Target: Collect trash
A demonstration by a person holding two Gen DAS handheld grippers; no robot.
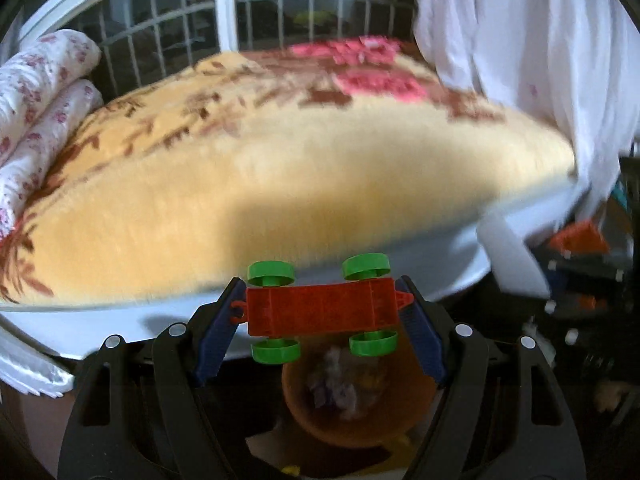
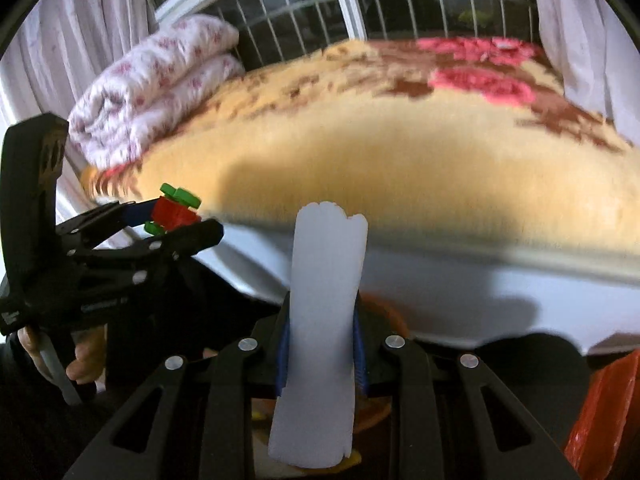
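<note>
Gripped end to end in the left tool (image 1: 322, 312), a toy car (image 1: 322, 310) hangs over the orange bin (image 1: 356, 404) (likely for dropping), while the right tool (image 2: 320, 344) clamps a white foam strip (image 2: 320, 320) before the bed (image 2: 400, 168).

Red toy car (image 1: 322, 309) with green wheels held crosswise, underside up; white foam strip (image 2: 322, 316) upright.

Toy car (image 1: 323, 309) above bin (image 1: 360, 404), before bed (image 1: 280, 184).
</note>
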